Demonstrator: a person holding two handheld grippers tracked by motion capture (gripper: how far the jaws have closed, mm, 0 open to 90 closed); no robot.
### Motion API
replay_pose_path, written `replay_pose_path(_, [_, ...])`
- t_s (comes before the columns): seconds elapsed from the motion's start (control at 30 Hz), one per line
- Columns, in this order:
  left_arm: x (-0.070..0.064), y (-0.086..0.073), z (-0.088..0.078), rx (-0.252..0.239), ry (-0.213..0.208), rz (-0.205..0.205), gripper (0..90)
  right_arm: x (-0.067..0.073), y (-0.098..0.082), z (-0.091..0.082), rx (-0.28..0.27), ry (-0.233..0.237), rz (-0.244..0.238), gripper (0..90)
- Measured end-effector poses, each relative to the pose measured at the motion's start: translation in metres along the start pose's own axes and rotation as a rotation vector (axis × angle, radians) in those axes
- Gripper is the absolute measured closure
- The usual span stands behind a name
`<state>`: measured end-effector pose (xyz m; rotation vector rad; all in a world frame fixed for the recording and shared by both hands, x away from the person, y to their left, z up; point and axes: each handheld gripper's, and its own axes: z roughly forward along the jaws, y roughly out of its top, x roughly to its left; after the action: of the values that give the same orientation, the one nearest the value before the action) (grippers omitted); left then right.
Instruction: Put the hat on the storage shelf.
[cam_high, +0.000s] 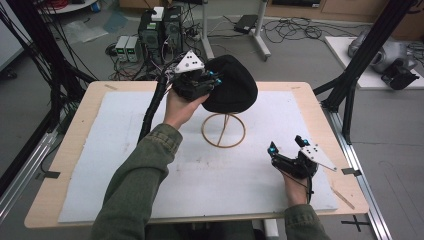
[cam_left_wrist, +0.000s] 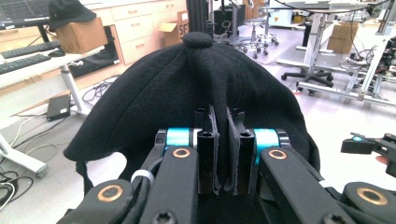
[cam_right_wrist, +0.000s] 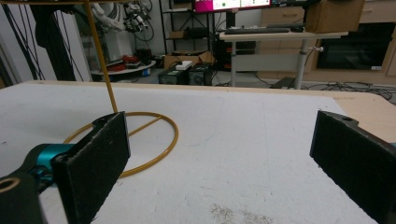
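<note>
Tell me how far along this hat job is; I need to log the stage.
Direction is unclear: the black hat sits atop the gold wire stand, so it is either just placed or about to be lifted. In hand: the left gripper is shut on a fold of the hat. Left: releasing or lifting. The right gripper is open, low over the white mat.

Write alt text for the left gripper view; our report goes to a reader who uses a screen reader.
The left gripper pinches a fold of a black cap between its two closed black jaws, the cap's top button above the fold. Behind is a lab with desks, boxes and chairs; the other gripper shows at the right edge.
</note>
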<state>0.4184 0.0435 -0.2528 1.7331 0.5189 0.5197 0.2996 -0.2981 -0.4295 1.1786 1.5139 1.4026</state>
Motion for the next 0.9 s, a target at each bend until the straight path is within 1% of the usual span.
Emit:
replay_pose_path(0.07, [-0.001, -0.002, 0.001, 0.006, -0.005, -0.007, 81.5, 0.000, 0.000, 0.000, 0.001, -0.001, 0.008, 4.0])
replay_pose_path(0.13, [-0.001, -0.005, 0.001, 0.007, -0.011, -0.017, 78.4, -0.001, 0.000, -0.001, 0.002, -0.003, 0.004, 4.0])
replay_pose_path(0.2, [0.000, -0.007, 0.001, 0.005, -0.016, -0.026, 76.4, -0.001, 0.000, -0.001, 0.001, -0.004, 0.010, 4.0])
replay_pose_path(0.23, [0.002, -0.009, 0.001, 0.010, -0.015, -0.044, 73.0, -0.002, 0.000, -0.001, 0.000, -0.002, 0.008, 4.0])
replay_pose_path(0.3, [0.004, -0.011, 0.002, 0.024, -0.014, -0.069, 60.9, -0.002, 0.000, -0.002, -0.004, -0.006, 0.003, 4.0])
replay_pose_path(0.37, [0.006, -0.013, 0.003, 0.036, -0.012, -0.078, 49.9, -0.002, 0.000, -0.002, -0.003, -0.008, 0.010, 4.0])
replay_pose_path(0.4, [0.007, -0.013, 0.003, 0.033, 0.000, -0.082, 45.9, -0.002, 0.000, -0.002, -0.002, -0.007, 0.009, 4.0])
replay_pose_path(0.5, [0.008, -0.013, 0.002, 0.023, 0.015, -0.084, 37.9, -0.002, 0.000, -0.002, -0.002, -0.009, 0.001, 4.0])
replay_pose_path(0.53, [0.008, -0.013, 0.002, 0.020, 0.022, -0.088, 34.3, -0.002, 0.000, -0.002, -0.001, -0.008, 0.005, 4.0])
replay_pose_path(0.57, [0.009, -0.013, 0.001, 0.017, 0.028, -0.082, 31.2, -0.002, 0.000, -0.003, 0.001, -0.008, 0.012, 4.0])
replay_pose_path(0.6, [0.009, -0.014, -0.001, 0.007, 0.037, -0.077, 28.6, -0.003, 0.000, -0.003, 0.000, -0.009, 0.007, 4.0])
replay_pose_path(0.63, [0.009, -0.014, -0.002, 0.000, 0.048, -0.074, 27.0, -0.003, 0.000, -0.003, -0.002, -0.013, 0.003, 4.0])
replay_pose_path(0.67, [0.009, -0.014, -0.005, -0.004, 0.055, -0.071, 26.6, -0.003, 0.000, -0.004, -0.001, -0.014, 0.009, 4.0])
replay_pose_path(0.73, [0.010, -0.015, -0.008, -0.012, 0.066, -0.069, 26.1, -0.004, 0.000, -0.004, -0.001, -0.017, 0.015, 4.0])
replay_pose_path(0.8, [0.011, -0.016, -0.011, -0.023, 0.072, -0.071, 25.4, -0.004, 0.000, -0.005, -0.004, -0.022, 0.008, 4.0])
replay_pose_path(0.9, [0.012, -0.017, -0.013, -0.017, 0.090, -0.074, 22.3, -0.003, 0.000, -0.005, -0.006, -0.021, 0.015, 3.9])
